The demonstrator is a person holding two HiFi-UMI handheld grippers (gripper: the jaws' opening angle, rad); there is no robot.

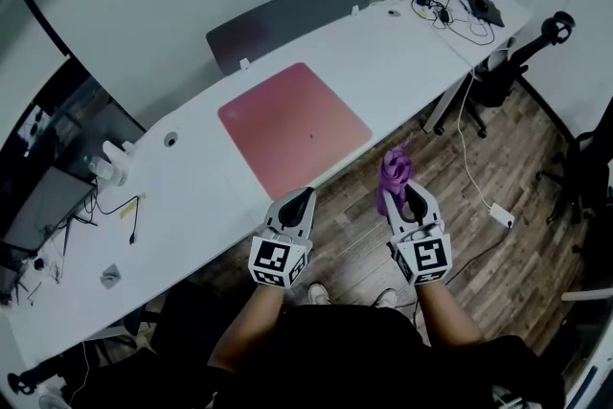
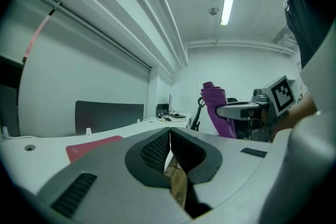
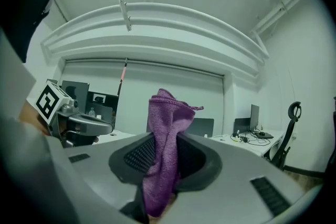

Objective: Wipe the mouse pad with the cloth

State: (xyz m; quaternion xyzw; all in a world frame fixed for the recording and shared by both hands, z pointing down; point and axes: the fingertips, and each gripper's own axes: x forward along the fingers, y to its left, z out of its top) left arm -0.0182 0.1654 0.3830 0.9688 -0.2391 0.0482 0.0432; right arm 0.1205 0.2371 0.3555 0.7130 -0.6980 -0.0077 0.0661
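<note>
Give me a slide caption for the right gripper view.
Right gripper shut on the purple cloth, whose bunched top sticks up above the jaws.

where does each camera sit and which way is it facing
Head view: on the person's head, steeply down at the long white desk and square pink mouse pad; forearms, left gripper and right gripper show.
Left gripper view: on the left gripper, along its shut fingers, across the desk.
Right gripper view: on the right gripper, along fingers shut on the purple cloth.
Both gripper views show the other gripper.
</note>
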